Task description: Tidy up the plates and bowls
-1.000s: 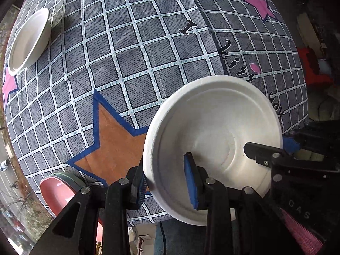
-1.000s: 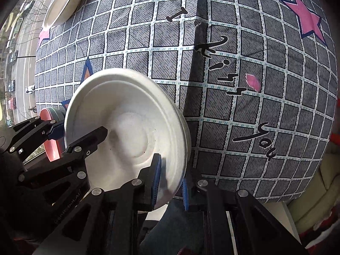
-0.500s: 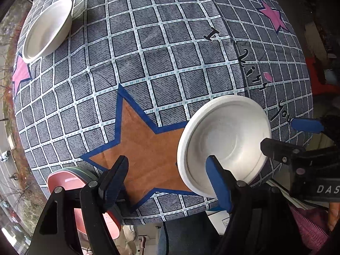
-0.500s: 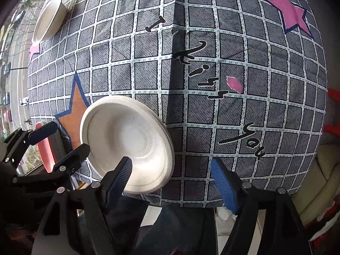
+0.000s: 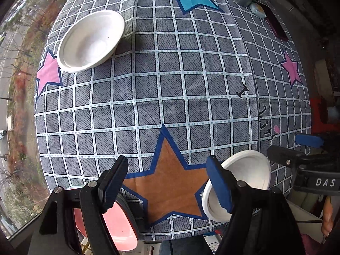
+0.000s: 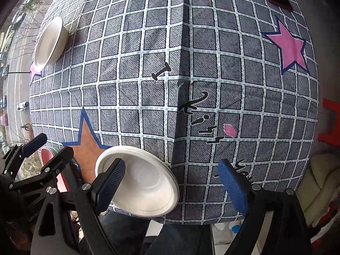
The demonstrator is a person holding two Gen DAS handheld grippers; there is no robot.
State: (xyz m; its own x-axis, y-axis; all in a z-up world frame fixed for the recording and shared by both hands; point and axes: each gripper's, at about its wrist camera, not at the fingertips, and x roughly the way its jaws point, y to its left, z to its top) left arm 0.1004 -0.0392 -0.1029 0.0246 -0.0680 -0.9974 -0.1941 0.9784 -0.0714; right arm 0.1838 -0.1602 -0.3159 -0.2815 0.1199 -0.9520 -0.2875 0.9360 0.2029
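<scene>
White bowl point(image 6: 146, 182) sits at the near edge of the surface point(image 6: 191, 63), untouched, with left tool point(image 5: 167, 187) and right tool point(image 6: 172, 187) both spread apart.

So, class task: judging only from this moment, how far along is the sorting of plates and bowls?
Done: one white bowl sits on the cloth at the near table edge, free of both grippers. In hand: nothing; the left gripper and right gripper are open. Left: the far white bowl stands apart, and the pink plate lies separately at the near-left edge, so stacking looks unfinished.
</scene>
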